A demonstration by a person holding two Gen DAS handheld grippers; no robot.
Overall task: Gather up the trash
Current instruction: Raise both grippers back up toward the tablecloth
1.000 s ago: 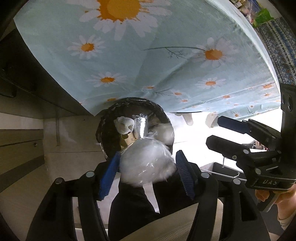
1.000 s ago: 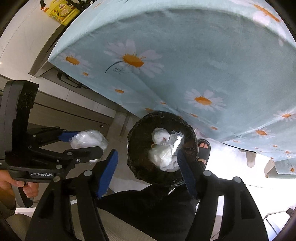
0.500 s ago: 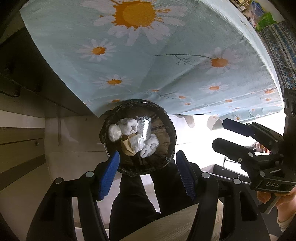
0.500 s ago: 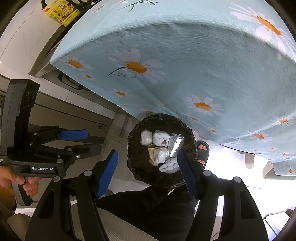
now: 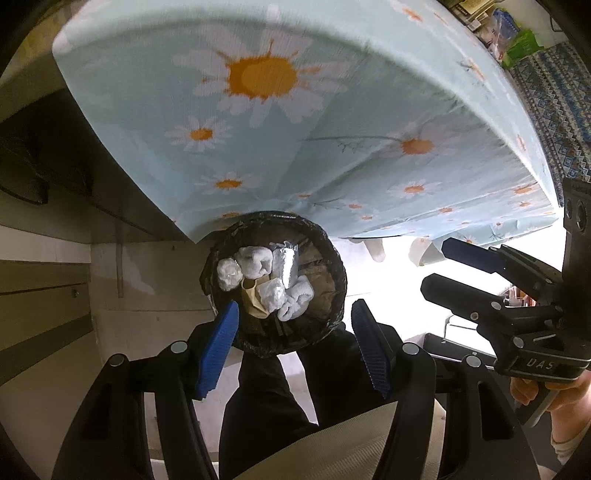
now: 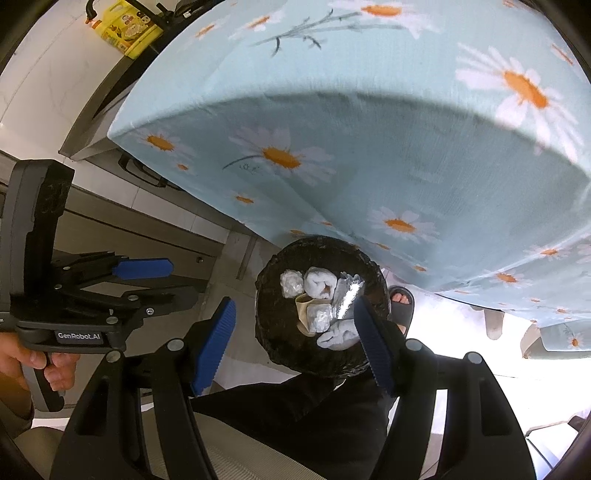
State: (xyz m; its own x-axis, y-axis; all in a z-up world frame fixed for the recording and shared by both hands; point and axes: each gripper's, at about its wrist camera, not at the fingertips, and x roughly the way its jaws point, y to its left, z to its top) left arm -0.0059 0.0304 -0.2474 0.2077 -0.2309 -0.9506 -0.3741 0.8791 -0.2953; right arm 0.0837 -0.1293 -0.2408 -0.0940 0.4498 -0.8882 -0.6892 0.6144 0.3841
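A black-lined trash bin (image 5: 332,306) stands on the floor below the table edge; it also shows in the right wrist view (image 6: 273,332). Inside lie several white crumpled wads (image 5: 255,262), a clear plastic ball (image 5: 229,274), a silver foil wrapper (image 5: 286,264) and a tan paper piece (image 5: 253,299). My left gripper (image 5: 293,345) is open and empty above the bin's near rim. My right gripper (image 6: 295,341) is open and empty above the bin too. The left gripper also shows in the right wrist view (image 6: 155,280), open.
A table with a light-blue daisy cloth (image 5: 295,129) overhangs the bin. The person's black-trousered legs (image 5: 266,406) and a sandalled foot (image 6: 400,304) are beside the bin. Grey cabinets (image 6: 110,229) stand to the left. A yellow bottle (image 6: 125,29) sits far back.
My left gripper let go of the clear plastic ball, which now lies in the bin. Both grippers have risen, so the bin looks smaller.
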